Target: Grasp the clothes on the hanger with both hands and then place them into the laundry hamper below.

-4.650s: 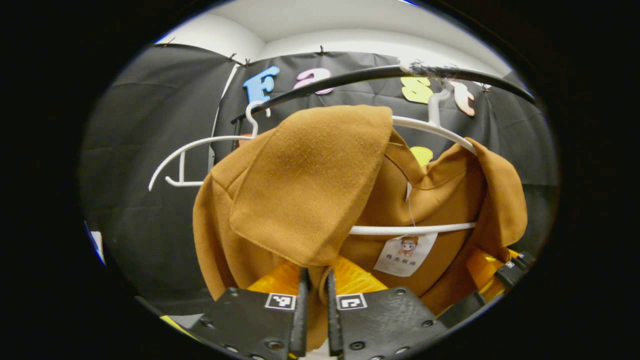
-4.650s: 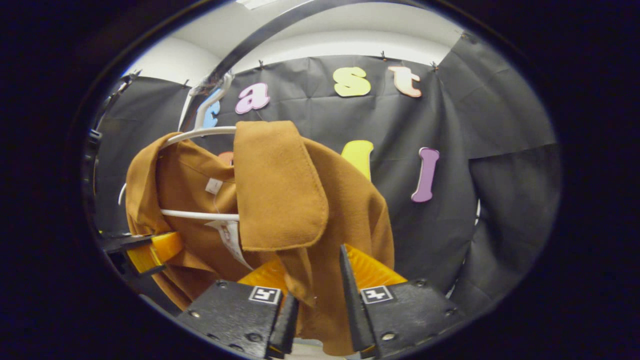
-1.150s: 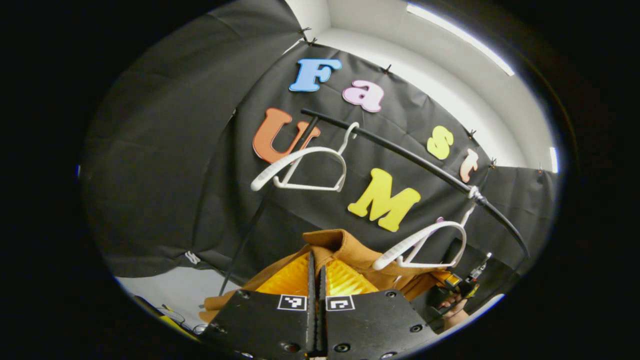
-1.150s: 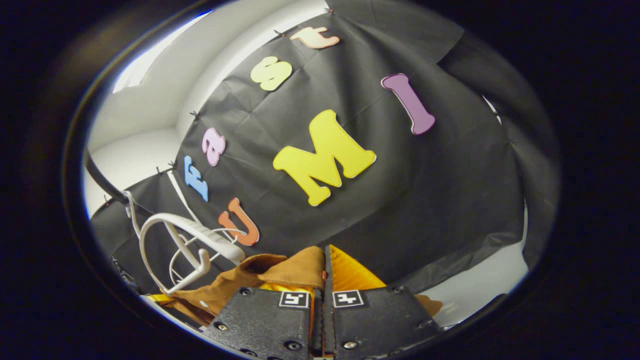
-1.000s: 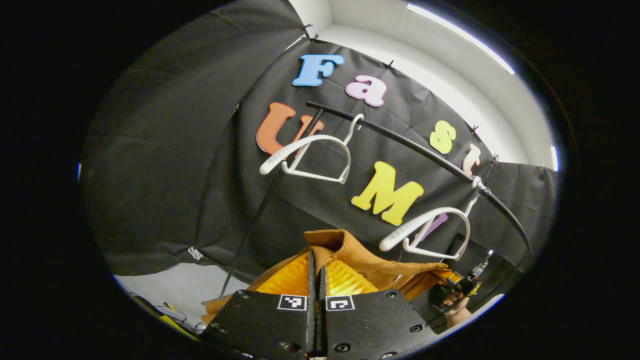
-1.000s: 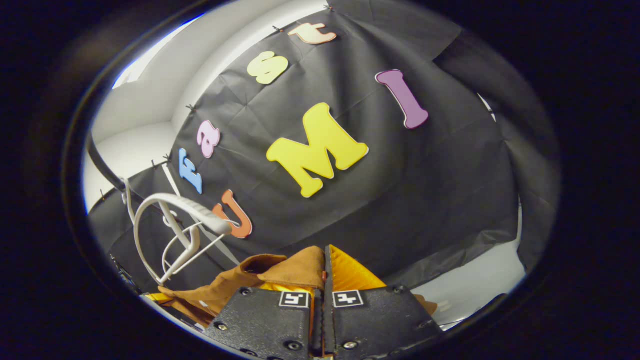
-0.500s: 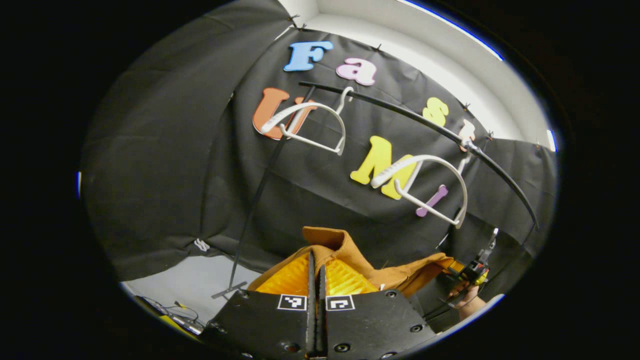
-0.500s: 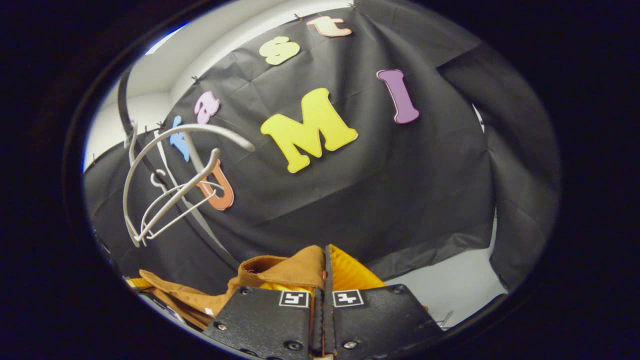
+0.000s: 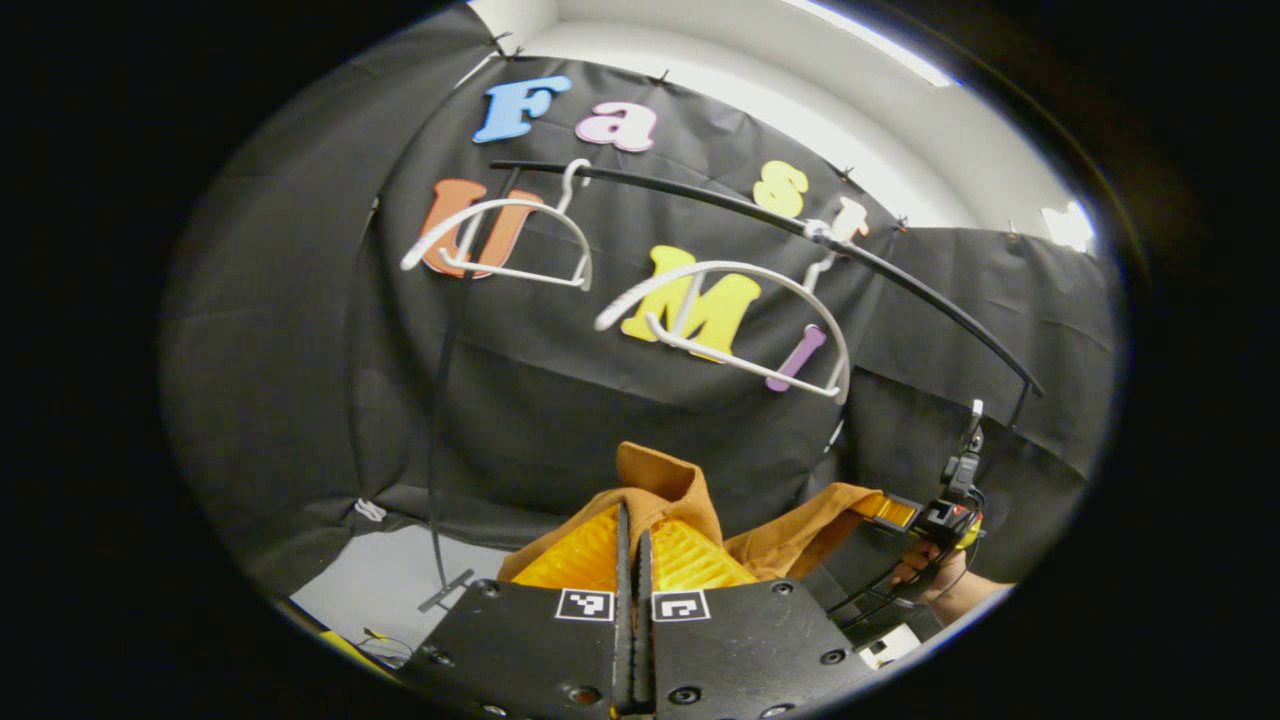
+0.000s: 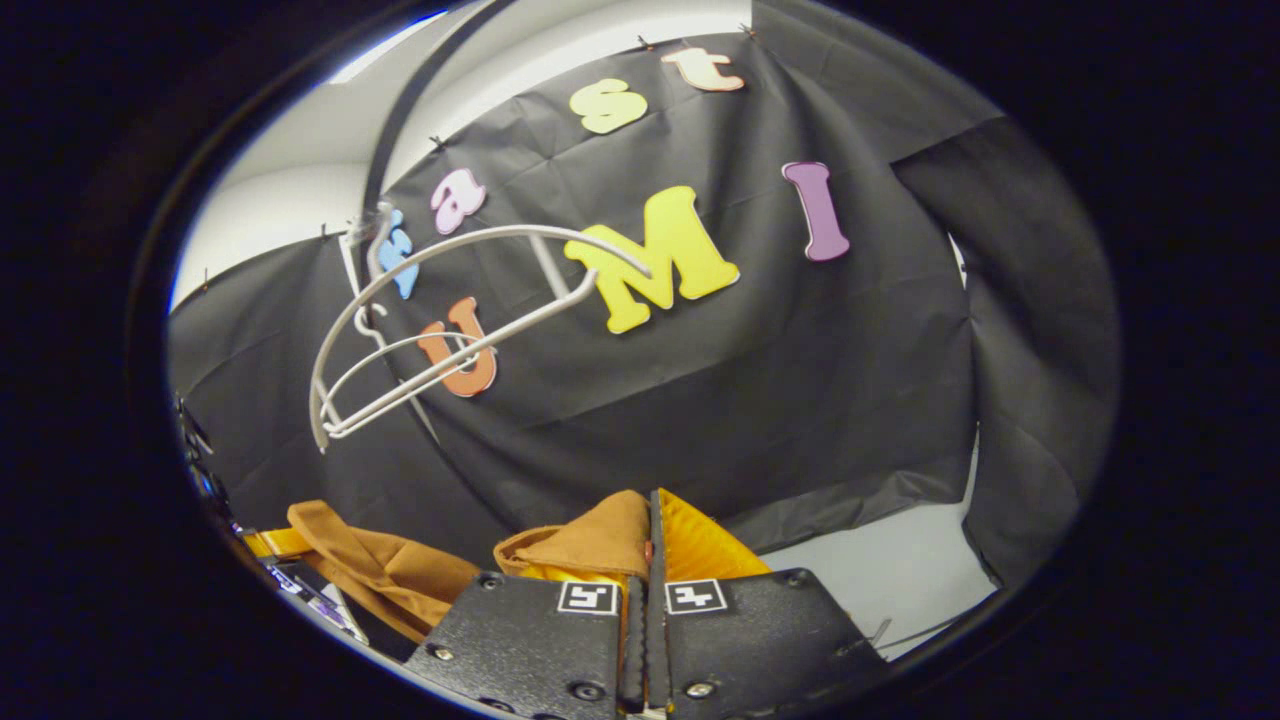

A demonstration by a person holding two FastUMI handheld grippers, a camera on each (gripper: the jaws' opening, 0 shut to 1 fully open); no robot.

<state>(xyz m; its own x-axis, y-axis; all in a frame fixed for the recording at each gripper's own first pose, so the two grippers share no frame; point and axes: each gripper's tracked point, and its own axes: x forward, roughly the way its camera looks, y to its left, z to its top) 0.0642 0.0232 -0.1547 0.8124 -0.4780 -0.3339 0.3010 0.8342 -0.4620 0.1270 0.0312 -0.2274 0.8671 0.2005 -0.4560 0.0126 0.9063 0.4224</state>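
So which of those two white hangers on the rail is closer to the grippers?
The tilted hanger toward the rail's right end, above the brown garment. The other hanger hangs farther left.

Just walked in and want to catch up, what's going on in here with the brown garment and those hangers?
A person is holding a brown garment with two tools. The left hand-held gripper and the right hand-held gripper are each shut on a fold of it. The garment is off its white hanger, which hangs bare on the black rail beside a second bare hanger. It hasn't been put down anywhere yet.
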